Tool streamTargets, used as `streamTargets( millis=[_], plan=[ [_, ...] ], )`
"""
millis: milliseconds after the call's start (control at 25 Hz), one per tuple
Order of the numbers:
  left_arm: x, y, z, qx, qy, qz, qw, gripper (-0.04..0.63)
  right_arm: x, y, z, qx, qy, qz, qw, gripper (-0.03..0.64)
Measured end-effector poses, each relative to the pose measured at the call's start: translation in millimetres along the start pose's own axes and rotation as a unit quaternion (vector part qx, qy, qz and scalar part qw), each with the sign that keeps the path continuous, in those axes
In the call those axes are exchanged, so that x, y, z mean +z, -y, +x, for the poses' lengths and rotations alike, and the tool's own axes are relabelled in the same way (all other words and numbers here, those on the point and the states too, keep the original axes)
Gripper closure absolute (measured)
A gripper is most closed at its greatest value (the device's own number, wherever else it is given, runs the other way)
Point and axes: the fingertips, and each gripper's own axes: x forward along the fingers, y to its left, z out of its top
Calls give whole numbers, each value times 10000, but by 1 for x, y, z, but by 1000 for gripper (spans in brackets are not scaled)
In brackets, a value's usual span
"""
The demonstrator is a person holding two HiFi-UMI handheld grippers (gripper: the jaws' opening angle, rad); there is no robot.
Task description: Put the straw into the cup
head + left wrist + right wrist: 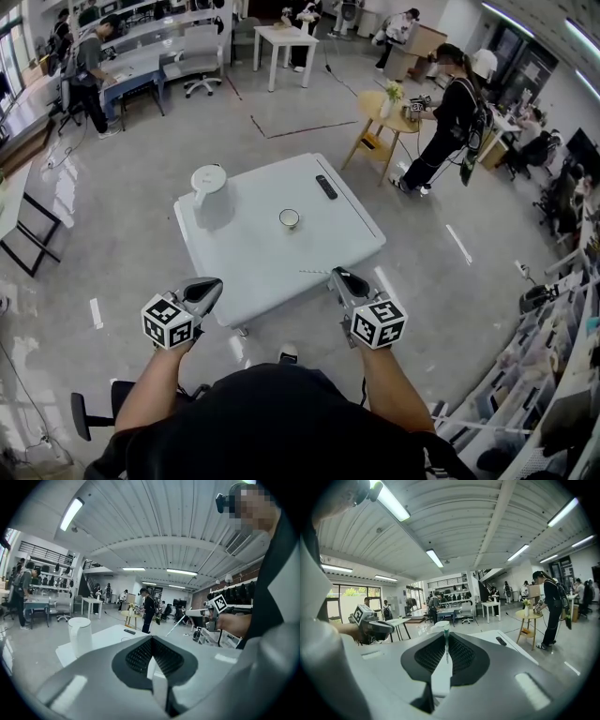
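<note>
Near edge of table [262, 262] | right gripper [337, 276] is clamping straw [446, 641] | left gripper [215, 284] is idling, jaws together | step: likely bringing straw to cup [289, 218] | next: tilting its tip into the mouth

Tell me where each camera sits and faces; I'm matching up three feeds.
Head view: on the person's head, steeply down at table, cup, forearms, left gripper, right gripper.
Left gripper view: on the left gripper, across the table toward the kettle; shut jaws show.
Right gripper view: on the right gripper, likewise; jaws shut on the straw.
Shared: both gripper views show the kettle and the opposite gripper.
</note>
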Motion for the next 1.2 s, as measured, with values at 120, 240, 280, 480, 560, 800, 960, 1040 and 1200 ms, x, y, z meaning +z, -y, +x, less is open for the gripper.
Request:
streamTargets(
  millis=[120,240,280,480,560,800,960,1040,1200],
  plan=[
    [0,-5,10,22,-34,-28,10000,595,-1,10,6,22,-52,12,10000,565],
    [0,-10,20,33,-61,-55,10000,595,-2,20,15,51,-97,40,9999,565],
    [0,-11,22,41,-74,-62,9999,595,-3,23,17,66,-107,45,9999,565],
    [2,-19,35,112,-108,-91,9998,595,-1,37,33,157,-142,62,9998,564],
    [3,-22,39,155,-118,-104,9998,595,0,43,38,196,-157,75,9997,565],
    [7,-30,53,320,-120,-181,9993,595,0,62,53,328,-220,80,9992,565],
    [11,-32,63,370,-120,-278,9989,595,4,72,63,388,-248,96,9989,565],
    [13,-33,67,384,-139,-297,9987,595,7,77,67,416,-248,101,9988,565],
    [18,-38,74,453,-140,-313,9984,595,13,86,75,459,-263,88,9986,565]
  ],
)
